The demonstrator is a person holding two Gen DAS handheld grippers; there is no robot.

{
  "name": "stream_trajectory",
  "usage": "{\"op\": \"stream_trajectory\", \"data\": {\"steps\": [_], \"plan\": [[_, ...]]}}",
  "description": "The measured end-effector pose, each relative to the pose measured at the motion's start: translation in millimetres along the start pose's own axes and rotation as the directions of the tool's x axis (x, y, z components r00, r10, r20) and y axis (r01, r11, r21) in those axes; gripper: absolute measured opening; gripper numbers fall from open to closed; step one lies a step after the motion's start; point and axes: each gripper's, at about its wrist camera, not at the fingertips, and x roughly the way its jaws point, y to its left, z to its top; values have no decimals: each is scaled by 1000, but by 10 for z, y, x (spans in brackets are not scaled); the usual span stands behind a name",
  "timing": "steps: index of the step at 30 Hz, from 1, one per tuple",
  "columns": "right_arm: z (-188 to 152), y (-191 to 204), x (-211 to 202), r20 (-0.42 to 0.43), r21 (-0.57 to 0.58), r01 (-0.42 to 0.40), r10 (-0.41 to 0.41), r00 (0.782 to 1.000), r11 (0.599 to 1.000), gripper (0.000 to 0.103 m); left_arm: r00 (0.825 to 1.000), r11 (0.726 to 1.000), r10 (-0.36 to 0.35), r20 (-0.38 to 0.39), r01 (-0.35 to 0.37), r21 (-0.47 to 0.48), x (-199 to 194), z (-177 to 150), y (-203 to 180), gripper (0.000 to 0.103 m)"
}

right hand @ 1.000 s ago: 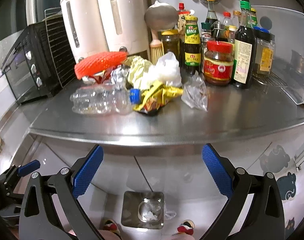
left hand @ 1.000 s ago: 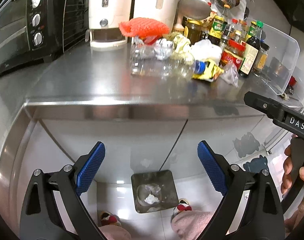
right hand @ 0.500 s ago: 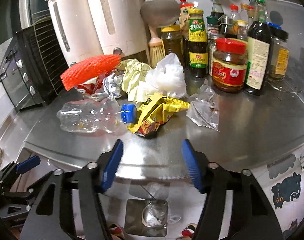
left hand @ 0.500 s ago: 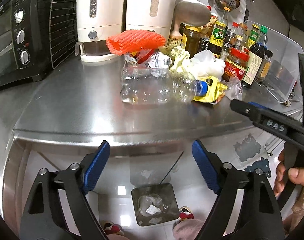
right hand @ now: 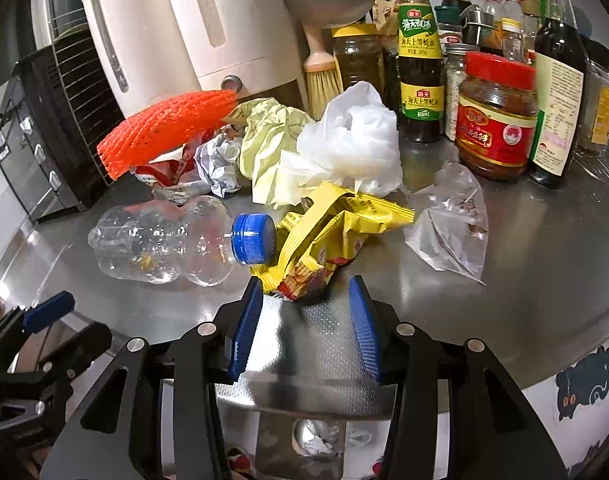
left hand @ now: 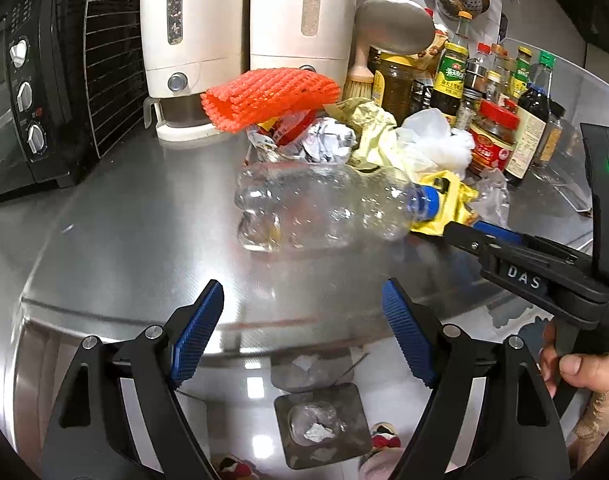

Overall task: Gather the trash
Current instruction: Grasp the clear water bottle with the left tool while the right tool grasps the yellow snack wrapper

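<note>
Left tongs [left hand: 302, 330]: apart, holding nothing, over the worktop [left hand: 124, 240] front edge. Bin [left hand: 322, 426]: on the floor below, holding crumpled trash. Right tongs [right hand: 306, 320]: apart, the near end of the yellow wrapper [right hand: 328, 236] between their tips, not clamped. Bottle [right hand: 172, 238]: clear, blue cap, lying on its side left of the wrapper, cap touching it. Clear bag [right hand: 450, 222]: right of the wrapper. Behind these: white bag [right hand: 352, 140], pale yellow paper [right hand: 272, 136], foil ball [right hand: 218, 160], orange net [right hand: 164, 130]. Sauce jars [right hand: 494, 124] stand farthest back.
</note>
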Motion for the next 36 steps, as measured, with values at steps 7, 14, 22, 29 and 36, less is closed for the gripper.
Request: {"op": "stream_trajectory", "data": {"steps": [7, 14, 22, 29, 36], "plan": [[51, 30, 72, -5, -18, -5, 5, 1000, 1000, 37, 1000, 1000, -3, 7, 3, 23, 87, 111, 16, 79], [89, -10, 133, -15, -17, 13, -13, 1000, 1000, 31, 999, 996, -2, 39, -1, 87, 73, 272, -81, 84], [149, -47, 113, -22, -34, 32, -33, 999, 999, 22, 999, 994, -8, 41, 4, 112, 251, 482, -82, 87], [142, -59, 127, -35, -37, 15, -16, 999, 999, 18, 998, 990, -54, 31, 50, 135, 402, 627, -73, 89], [162, -113, 135, -45, -5, 10, -10, 999, 1000, 17, 994, 977, -106, 8, 102, 186, 578, 697, -72, 89]]}}
